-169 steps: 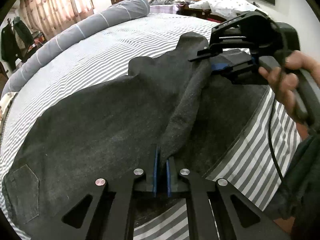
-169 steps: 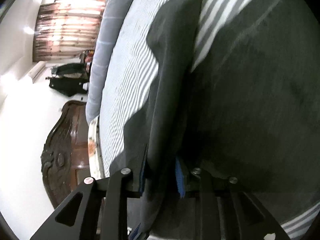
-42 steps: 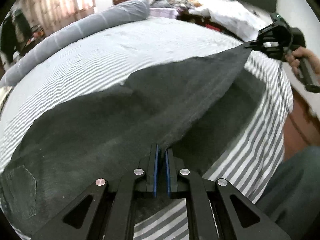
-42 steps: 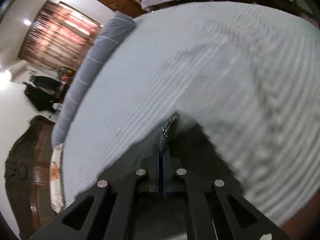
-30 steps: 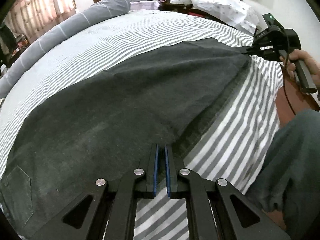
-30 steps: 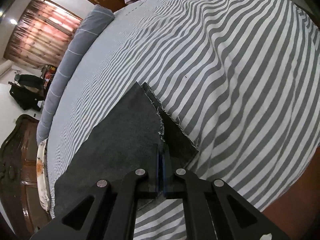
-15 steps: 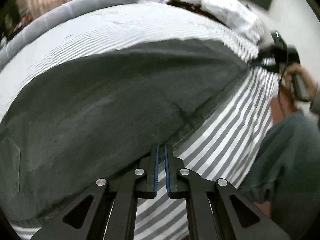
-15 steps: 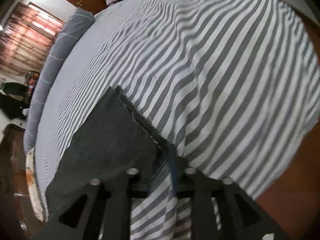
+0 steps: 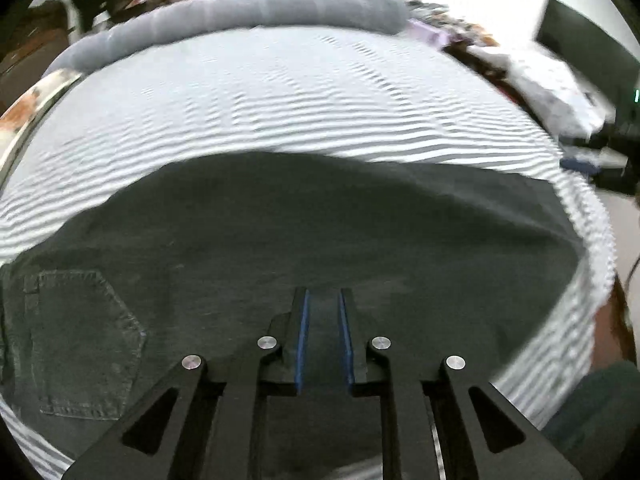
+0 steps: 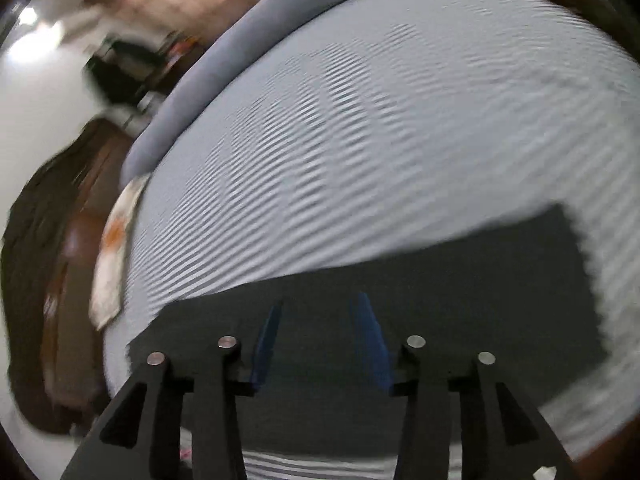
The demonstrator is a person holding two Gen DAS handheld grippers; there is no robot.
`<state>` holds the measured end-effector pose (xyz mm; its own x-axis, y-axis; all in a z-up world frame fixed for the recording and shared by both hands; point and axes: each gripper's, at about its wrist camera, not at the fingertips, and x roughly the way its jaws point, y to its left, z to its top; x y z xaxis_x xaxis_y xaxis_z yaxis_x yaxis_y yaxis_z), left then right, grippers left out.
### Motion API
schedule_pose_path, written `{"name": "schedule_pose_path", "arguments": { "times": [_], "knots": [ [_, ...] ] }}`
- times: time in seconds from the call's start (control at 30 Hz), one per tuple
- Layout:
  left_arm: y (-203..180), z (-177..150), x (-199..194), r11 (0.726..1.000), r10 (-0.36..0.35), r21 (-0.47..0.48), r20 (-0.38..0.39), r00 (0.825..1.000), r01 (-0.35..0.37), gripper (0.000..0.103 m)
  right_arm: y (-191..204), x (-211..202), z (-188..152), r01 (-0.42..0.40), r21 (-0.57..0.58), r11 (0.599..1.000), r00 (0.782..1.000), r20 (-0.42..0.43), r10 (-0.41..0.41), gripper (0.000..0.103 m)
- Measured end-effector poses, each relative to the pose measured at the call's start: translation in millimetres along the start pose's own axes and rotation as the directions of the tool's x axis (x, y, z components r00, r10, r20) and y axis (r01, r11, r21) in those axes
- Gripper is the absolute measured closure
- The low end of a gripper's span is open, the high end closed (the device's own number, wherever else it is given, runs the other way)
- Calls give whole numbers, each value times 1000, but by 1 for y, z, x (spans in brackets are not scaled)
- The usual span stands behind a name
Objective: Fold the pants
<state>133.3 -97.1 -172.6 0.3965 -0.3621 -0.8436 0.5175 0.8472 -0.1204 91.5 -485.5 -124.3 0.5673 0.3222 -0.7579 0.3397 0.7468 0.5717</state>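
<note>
The dark grey pants (image 9: pixel 280 232) lie flat on the striped bed, folded lengthwise, back pocket (image 9: pixel 80 340) at the left. My left gripper (image 9: pixel 323 300) is open a little and empty, hovering over the near part of the pants. My right gripper (image 10: pixel 320 308) is open wide and empty above the leg end of the pants (image 10: pixel 460 280). It also shows at the far right of the left wrist view (image 9: pixel 600 160), beyond the hem. Both views are blurred by motion.
The grey-and-white striped bed sheet (image 9: pixel 280 100) spreads beyond the pants. A long grey bolster (image 9: pixel 240 16) lies along the far edge. A dark wooden headboard (image 10: pixel 60 260) stands at the left. Clutter and a dark screen (image 9: pixel 580 40) sit at the far right.
Both grippers let go of the pants edge and opened. The pants now lie flat on the bed. Both grippers have swung over the pants.
</note>
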Motion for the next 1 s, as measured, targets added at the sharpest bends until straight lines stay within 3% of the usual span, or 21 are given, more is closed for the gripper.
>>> {"name": "schedule_pose_path", "arguments": {
  "times": [0.1, 0.2, 0.37, 0.57, 0.67, 0.73, 0.8, 0.87, 1.0],
  "knots": [
    [19, -8, 13, 998, 12, -55, -67, 998, -16, 88, 59, 58, 19, -66, -103, 992, 990, -128, 52, 60],
    [33, -20, 14, 992, -59, -115, -103, 993, 47, 88, 105, 110, 28, -122, -174, 977, 972, -222, 82, 57],
    [42, -33, 9, 983, -115, -162, -141, 983, 91, 88, 167, 196, 19, -219, -202, 955, 905, -408, 121, 54],
    [41, -42, -5, 989, -98, -126, -141, 985, 80, 88, 206, 252, -22, -268, -253, 930, 850, -517, 104, 54],
    [57, -33, -25, 991, 4, -134, -34, 999, -9, 88, 219, 244, -46, -283, -381, 880, 856, -515, 52, 66],
    [74, -23, -43, 982, 59, -185, 50, 997, -49, 88, 217, 238, -59, -301, -392, 869, 846, -530, 53, 80],
    [93, -11, -62, 964, 128, -250, 128, 983, -93, 88, 216, 230, -79, -310, -413, 856, 849, -526, 53, 82],
    [112, 2, -76, 945, 154, -314, 185, 971, -90, 88, 214, 225, -102, -306, -433, 848, 854, -518, 44, 82],
    [130, 27, -71, 927, 134, -370, 177, 975, -60, 88, 212, 219, -130, -283, -467, 837, 879, -475, 32, 80]
  ]
}}
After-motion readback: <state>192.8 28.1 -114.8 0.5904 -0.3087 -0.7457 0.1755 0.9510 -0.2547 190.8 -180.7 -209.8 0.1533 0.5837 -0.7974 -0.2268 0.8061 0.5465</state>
